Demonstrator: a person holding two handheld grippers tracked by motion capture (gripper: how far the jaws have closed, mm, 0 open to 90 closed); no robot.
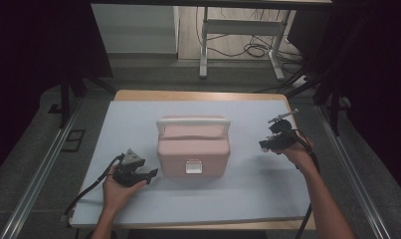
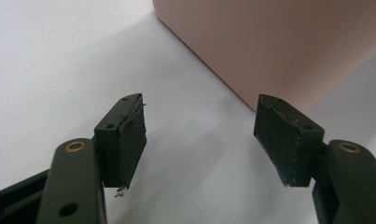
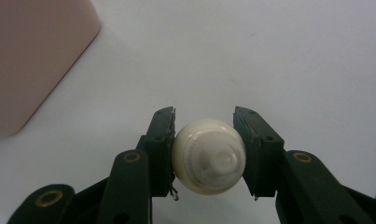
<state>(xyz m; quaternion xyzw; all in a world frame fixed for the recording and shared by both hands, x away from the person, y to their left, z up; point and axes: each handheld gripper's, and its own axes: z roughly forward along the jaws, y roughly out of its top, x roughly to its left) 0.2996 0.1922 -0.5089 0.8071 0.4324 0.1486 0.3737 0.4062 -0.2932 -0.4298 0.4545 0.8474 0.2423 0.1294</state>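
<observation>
High view: pink box (image 1: 193, 149) sits mid-worktop (image 1: 248, 194), white handle folded across its lid, a pale latch on the near face.
Left gripper: there it is, left gripper (image 1: 149, 175) low at the box's near-left corner, in the person's left hand (image 1: 117, 193), tips pointing at the box.
Left gripper view: up close now, left gripper (image 2: 199, 135) has its jaws standing well apart with bare worktop (image 2: 59, 60) between them; the pink box (image 2: 288, 42) wall looms just beyond the right-hand jaw, not touching that I can see.
Right gripper: over on the right, right gripper (image 1: 265, 145) in the right hand (image 1: 298, 152), apart from the box's right side.
Right gripper view: here's what the high view can't tell you, the right gripper (image 3: 204, 144) is clamped on a small round white object (image 3: 209, 156), a pad pressed to each side, a ringed stub end facing the camera.
White object, place: between the right jaws, above the pale worktop (image 3: 269, 56), the box (image 3: 31, 60) corner off to the upper left.
Around: grey floor, a white desk frame and loose cables beyond the far edge.
In the way: the box stands between the two grippers.
</observation>
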